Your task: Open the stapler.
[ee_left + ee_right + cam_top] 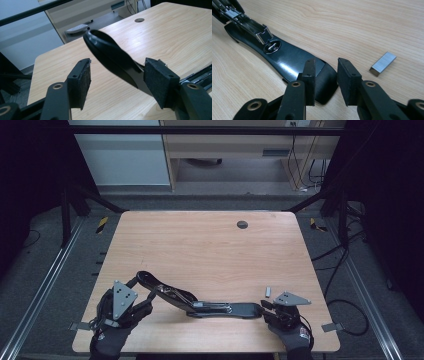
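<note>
A black stapler [215,309] lies swung open near the front edge of the wooden table [210,250]. Its base rests flat and its metal magazine [247,25] is exposed. The top arm [110,53] rises at a slant to the left. My left gripper [144,295] stands open around that raised arm. The arm passes close to the right-hand pad [160,82], while the left-hand pad stands apart. My right gripper [325,72] is open at the front tip of the base [292,60], with a gap between its pads. A small strip of staples [383,63] lies just beside it.
A round cable hole [242,224] sits in the far part of the table. The strip of staples [268,291] lies just beyond the right gripper [265,306]. Dark frame bars and floor cables surround the table, and pale cabinets stand at the back.
</note>
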